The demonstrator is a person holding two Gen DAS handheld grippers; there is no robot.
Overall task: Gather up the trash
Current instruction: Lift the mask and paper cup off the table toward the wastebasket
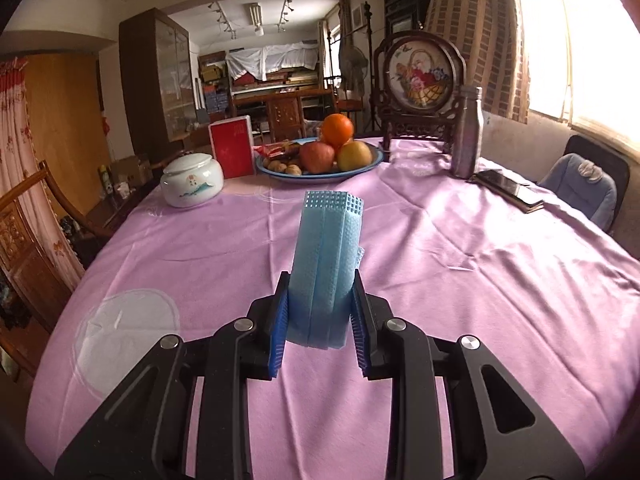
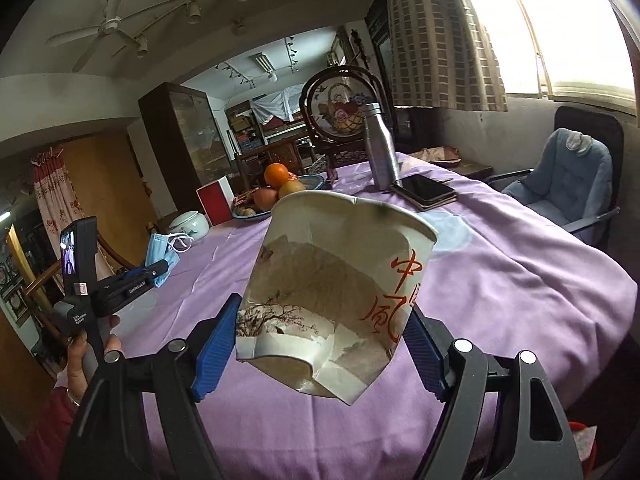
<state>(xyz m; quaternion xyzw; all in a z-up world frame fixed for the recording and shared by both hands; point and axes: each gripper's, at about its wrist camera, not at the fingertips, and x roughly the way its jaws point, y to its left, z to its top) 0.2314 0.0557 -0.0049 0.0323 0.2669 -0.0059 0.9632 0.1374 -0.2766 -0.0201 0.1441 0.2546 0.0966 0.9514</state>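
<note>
Purple tablecloth [image 1: 460, 264] below, my left gripper [image 1: 320, 312] pinching mask [image 1: 326, 268], right gripper [image 2: 320, 344] clamping crushed cup [image 2: 336, 280], both aloft; thin mask may slip, cup's buckled wall may pop free.

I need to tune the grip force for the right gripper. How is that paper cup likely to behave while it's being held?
The paper cup is probably light and thin-walled: its rim is dented and its base creased and crumpled, so it likely gives under pressure. Squeezed harder between the right gripper's fingers, it may collapse further. It sits tilted, so it could slip or twist.
</note>
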